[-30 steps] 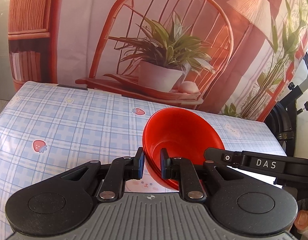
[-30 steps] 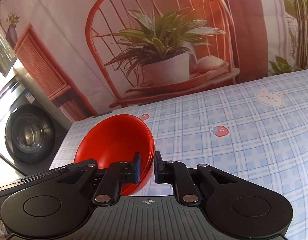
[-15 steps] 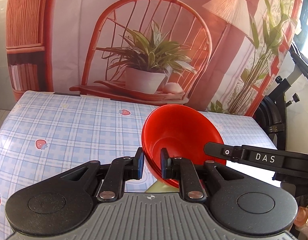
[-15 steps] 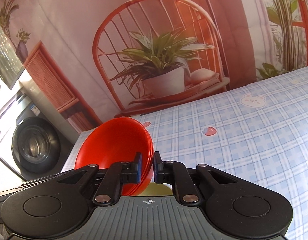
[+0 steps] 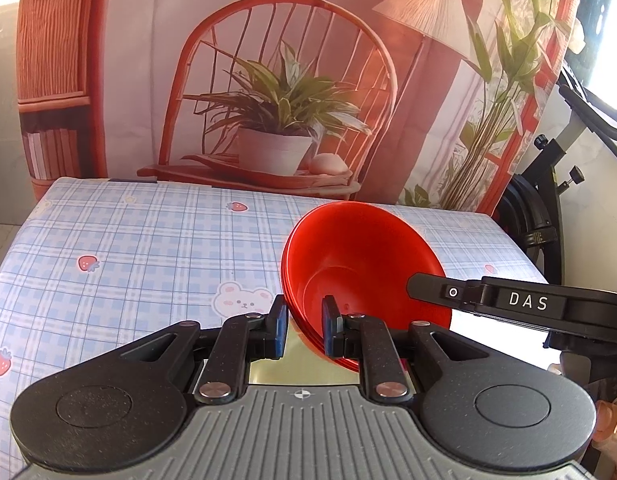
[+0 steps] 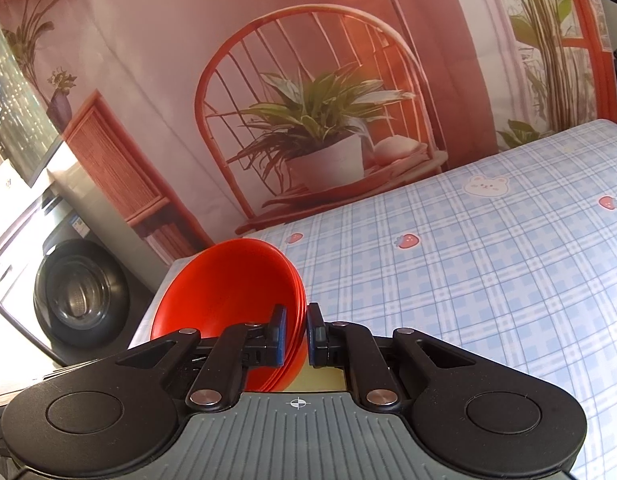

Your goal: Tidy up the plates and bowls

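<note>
A stack of red bowls [image 5: 360,264] hangs tilted above the blue checked tablecloth [image 5: 140,248], held by both grippers on opposite rims. My left gripper [image 5: 303,330] is shut on the near-left rim of the stack. My right gripper [image 6: 296,334] is shut on the right rim of the same red bowls [image 6: 228,292]. The right gripper's black body marked DAS [image 5: 524,304] shows in the left wrist view beside the bowls. The bowls' undersides are hidden.
A printed backdrop with a chair and potted plant [image 5: 284,120] hangs behind the table's far edge. A washing machine [image 6: 76,292] stands past the table's left end. Exercise equipment [image 5: 548,208] stands off the right end. The cloth [image 6: 488,256] stretches right.
Both grippers have lifted and pulled back with the red bowls; more of the tablecloth shows below and the backdrop has dropped in view. The grip has not changed.
</note>
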Available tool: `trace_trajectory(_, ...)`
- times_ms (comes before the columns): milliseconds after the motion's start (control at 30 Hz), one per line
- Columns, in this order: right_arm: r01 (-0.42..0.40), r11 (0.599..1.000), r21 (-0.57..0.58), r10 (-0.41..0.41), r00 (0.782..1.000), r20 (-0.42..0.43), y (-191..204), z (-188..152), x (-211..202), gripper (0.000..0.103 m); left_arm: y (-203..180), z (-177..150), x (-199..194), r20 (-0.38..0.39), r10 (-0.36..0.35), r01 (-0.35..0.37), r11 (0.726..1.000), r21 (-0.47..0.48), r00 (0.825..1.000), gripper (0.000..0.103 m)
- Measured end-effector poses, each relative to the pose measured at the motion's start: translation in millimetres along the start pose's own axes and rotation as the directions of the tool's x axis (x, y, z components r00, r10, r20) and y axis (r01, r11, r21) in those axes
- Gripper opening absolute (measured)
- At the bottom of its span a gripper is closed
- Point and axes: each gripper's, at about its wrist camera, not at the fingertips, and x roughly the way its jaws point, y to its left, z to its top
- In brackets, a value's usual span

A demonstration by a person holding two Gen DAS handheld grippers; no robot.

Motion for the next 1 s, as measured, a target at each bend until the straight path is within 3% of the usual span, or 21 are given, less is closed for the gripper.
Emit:
trace_trajectory(367,0.022,1.0,-0.011,-0.023,0.999,-0.048,-9,-33,-5,0.011,1,-30,2,-0.054,-0.002,0.002,1.0,-0.004,0.999,0.019)
trace_trajectory(1000,0.042,0.998,-0.037,-0.046,0.993,-0.109,-13,-50,6,0.01,5,-53,14,-0.114,0.012,-0.013,1.0,-0.008,0.993,0.019)
